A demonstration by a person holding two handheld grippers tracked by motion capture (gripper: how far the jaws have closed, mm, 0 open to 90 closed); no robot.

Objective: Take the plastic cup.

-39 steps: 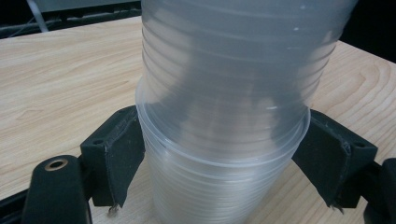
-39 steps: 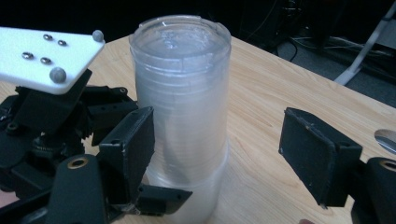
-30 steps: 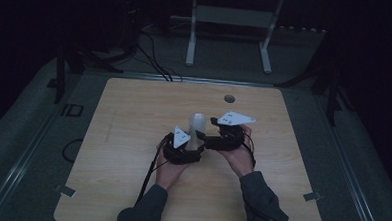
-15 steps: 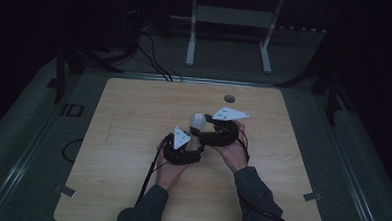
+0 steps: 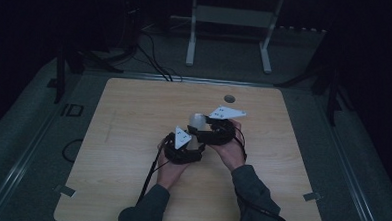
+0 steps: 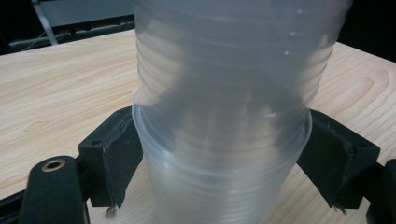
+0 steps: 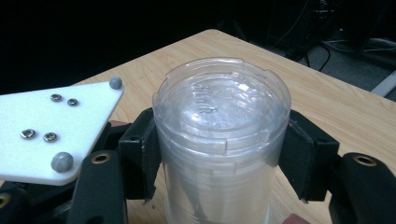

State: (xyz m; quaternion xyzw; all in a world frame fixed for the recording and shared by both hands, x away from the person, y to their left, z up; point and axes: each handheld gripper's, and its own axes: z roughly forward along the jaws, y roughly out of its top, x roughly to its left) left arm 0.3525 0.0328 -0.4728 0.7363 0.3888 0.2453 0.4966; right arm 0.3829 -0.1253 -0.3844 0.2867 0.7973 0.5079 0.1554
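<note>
Cups (image 6: 224, 140), clear plastic and stacked upside down, stand near the middle of the table (image 5: 133, 118). The left gripper (image 6: 223, 163) presses both jaws against the lower part of the stack. The right gripper (image 7: 219, 154) clamps the upper part, just under the top cup's base. In the high view the hands and grippers hide most of the stack.

Stack of clear plastic cups (image 6: 224, 121) cut off by the left gripper view's top and bottom edges, its foot below the right gripper view's edge, in the high view mostly hidden behind the grippers, small dark round thing (image 5: 229, 98) on the table (image 5: 134, 113), perhaps a hole, too small to tell
</note>
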